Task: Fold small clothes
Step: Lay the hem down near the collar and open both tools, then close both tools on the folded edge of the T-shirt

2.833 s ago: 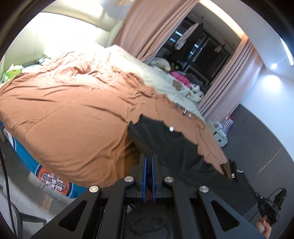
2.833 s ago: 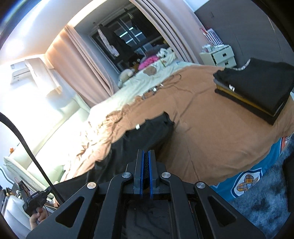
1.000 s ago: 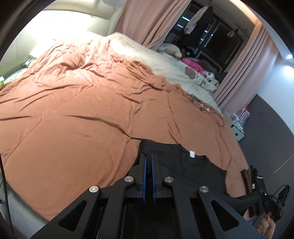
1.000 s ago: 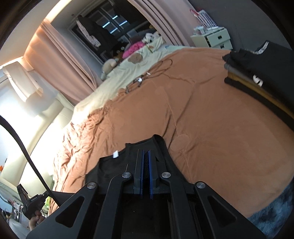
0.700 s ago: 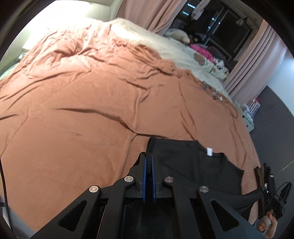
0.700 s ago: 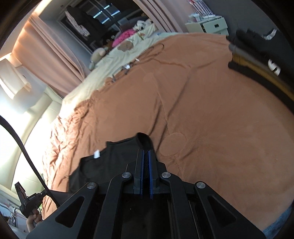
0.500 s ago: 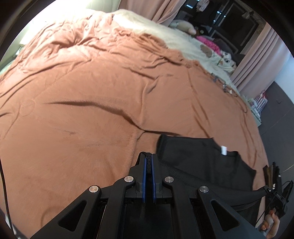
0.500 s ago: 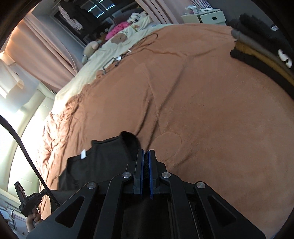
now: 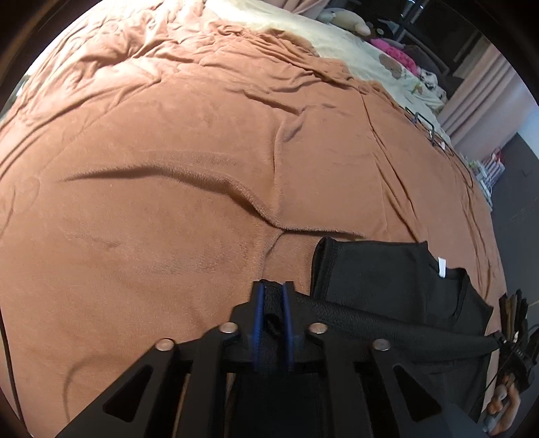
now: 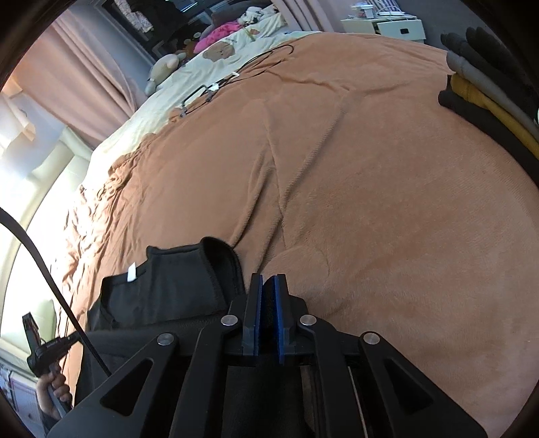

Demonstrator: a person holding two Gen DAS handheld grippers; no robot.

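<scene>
A small black top (image 9: 387, 279) with a white neck label lies partly on the brown blanket (image 9: 168, 202), its collar end resting on the bed. My left gripper (image 9: 270, 289) is shut on one edge of the top, low over the blanket. My right gripper (image 10: 266, 283) is shut on the other edge of the same black top (image 10: 168, 289), which stretches taut between the two grippers. The rest of the top hangs under the grippers, hidden.
A stack of folded clothes (image 10: 488, 84) sits at the bed's right edge. Cables and a wire hanger (image 10: 235, 77) lie further back by a cream sheet with soft toys (image 10: 168, 64). A white drawer unit (image 10: 387, 23) stands beyond the bed.
Both grippers have come down and forward over the bed with the black top. Its collar end has gone from hanging in the air to lying on the blanket.
</scene>
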